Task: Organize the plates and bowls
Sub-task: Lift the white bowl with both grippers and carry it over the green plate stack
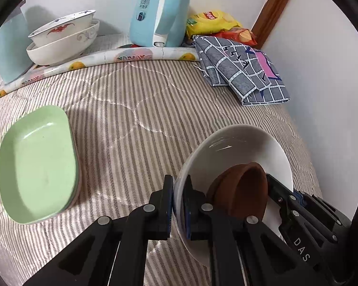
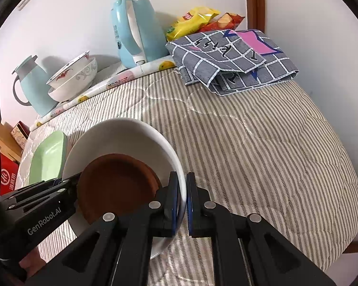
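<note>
A white bowl point(image 1: 238, 147) point(image 2: 121, 135) hangs tilted above the striped cloth, held from both sides. My left gripper point(image 1: 178, 205) is shut on its left rim. My right gripper point(image 2: 182, 202) is shut on its right rim and shows as a black arm point(image 1: 298, 205) in the left wrist view. Inside the bowl lie stacked brown dishes point(image 1: 241, 190) point(image 2: 117, 186). A green rectangular dish point(image 1: 38, 166) point(image 2: 49, 157) rests on the cloth to the left. Two patterned white bowls point(image 1: 62, 38) point(image 2: 71, 78) stand stacked at the back left.
At the back stand a light-blue kettle point(image 1: 160, 12) point(image 2: 138, 35) and a blue jug point(image 2: 33, 88). A folded grey checked cloth point(image 1: 241, 69) point(image 2: 231, 59) and snack bags point(image 1: 214, 23) point(image 2: 202, 21) lie at the back right. The table's right edge meets the wall.
</note>
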